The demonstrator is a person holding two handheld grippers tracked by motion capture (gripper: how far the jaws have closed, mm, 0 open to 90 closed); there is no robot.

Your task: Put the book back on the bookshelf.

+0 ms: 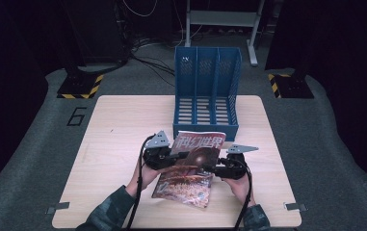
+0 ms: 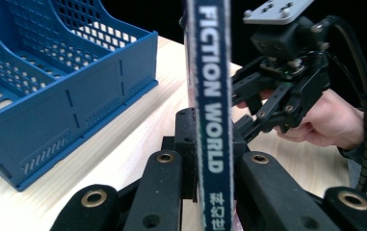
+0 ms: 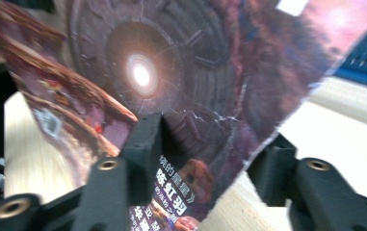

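Magazine (image 1: pixel 190 168) held up off the desk (image 1: pixel 113 144), tilted, between both tongs, at the near middle of the desk and just in front of the blue file rack (image 1: pixel 206 91). Spine (image 2: pixel 212 110) reads "FICTION WORLD" in white on dark blue, with small Chinese characters below it; the cover carries a large Chinese title in the high view, too small to read with certainty. In the right gripper view the cover shows a glowing round tunnel and white Chinese text near the jaws, blurred. Left tongs (image 1: pixel 174 156) clamped tight on the spine edge of the magazine; in the left gripper view the spine stands upright between the jaws. Right tongs (image 1: pixel 212 168) about half open, jaws astride the opposite edge; the left pad (image 3: pixel 145 139) lies against the cover, the right jaw stands clear of the page, so no firm grip there. A floor marking "6" (image 1: pixel 76 117) lies left of the desk. The rack has three open compartments facing the person, close behind the magazine's top edge. Desk bare to left and right.
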